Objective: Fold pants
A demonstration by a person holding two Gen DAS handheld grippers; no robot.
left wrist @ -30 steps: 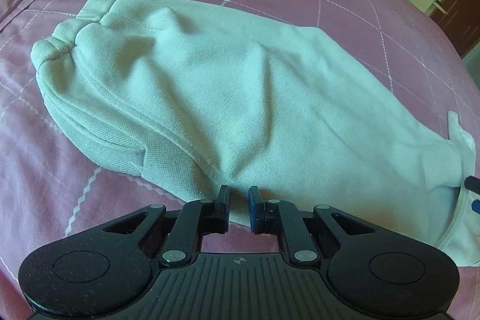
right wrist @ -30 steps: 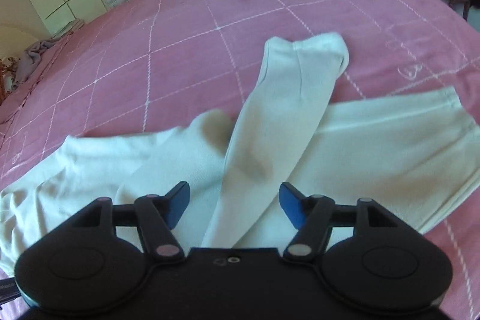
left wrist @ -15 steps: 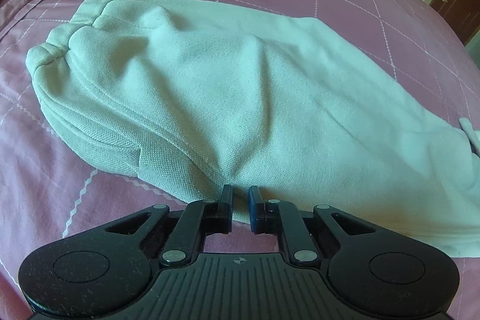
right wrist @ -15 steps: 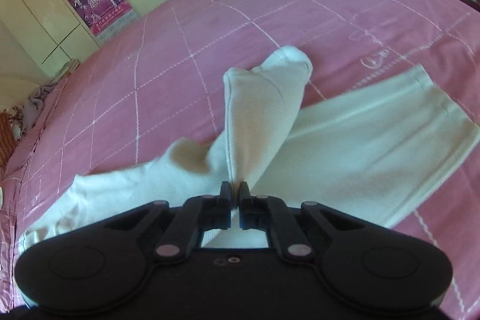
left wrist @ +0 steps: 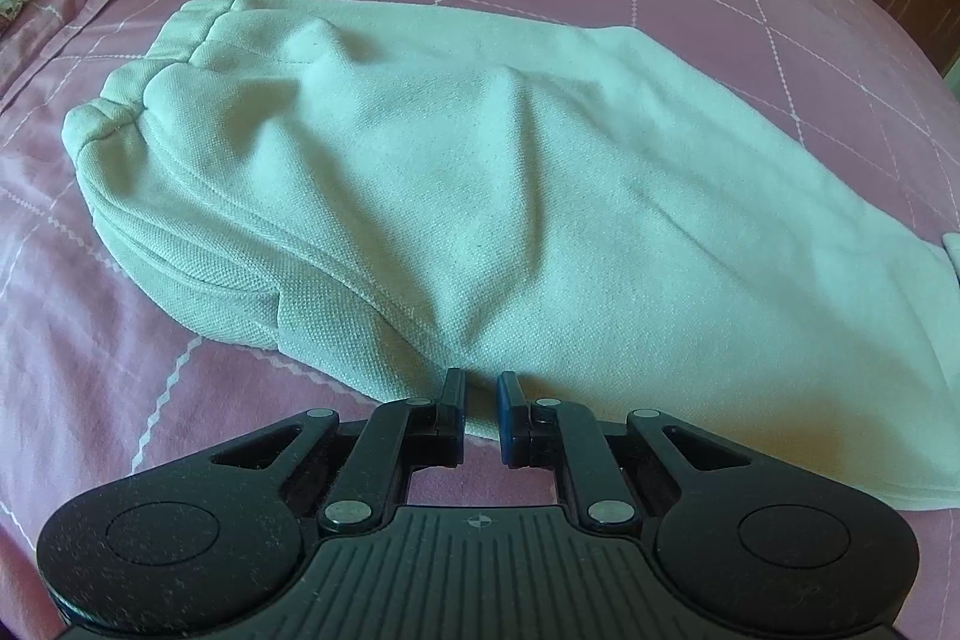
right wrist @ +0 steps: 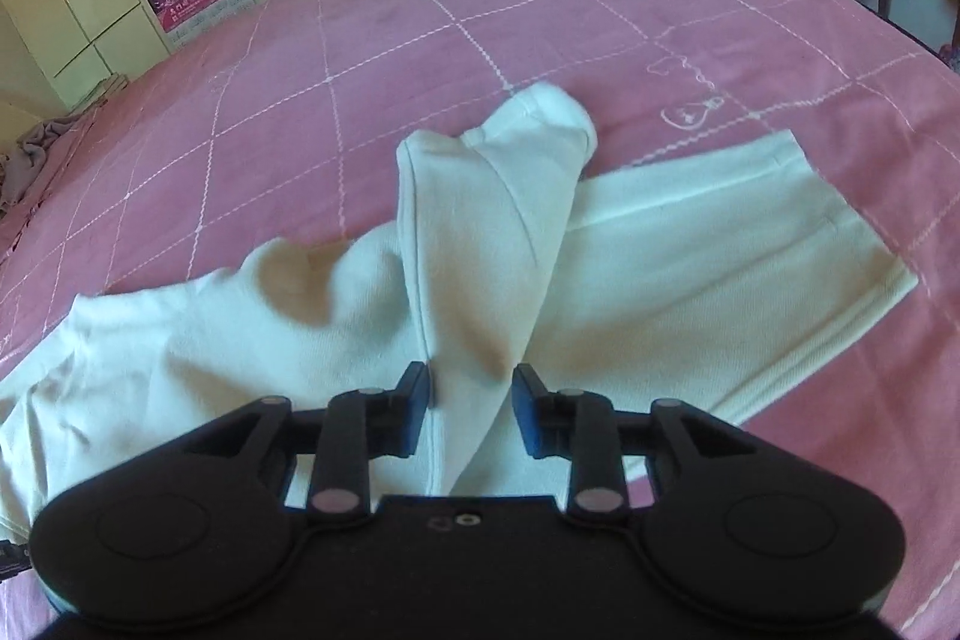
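Straight ahead of the right gripper (right wrist: 471,394), between its blue-padded fingers, a narrow ridge of pale fabric rises from the pants (right wrist: 690,244) and runs away from the tool toward the far cuff (right wrist: 540,112). Its jaws have just been opening; they stand partly apart now, with the ridge between them, one pad beside the seam and the other apparently clear of the cloth, so I judge it no firm grip. That raised leg lies with its long axis nearly in line with the gripper's own pointing direction, while the second leg spreads flat to the right of the tool on the pink bedspread (right wrist: 420,40), crossing under the first.

Over on the other side, the left gripper (left wrist: 480,400) is nearly closed, its tips pinching or pressing the near edge of the garment's upper part; a thin bit of fabric seems caught between them, though the hold itself is hard to confirm. From that tool the waistband (left wrist: 138,100) lies ahead and to the left.

My judgement: the next move turns on the right tool, nearer the legs, carrying the leg sideways onto its mate
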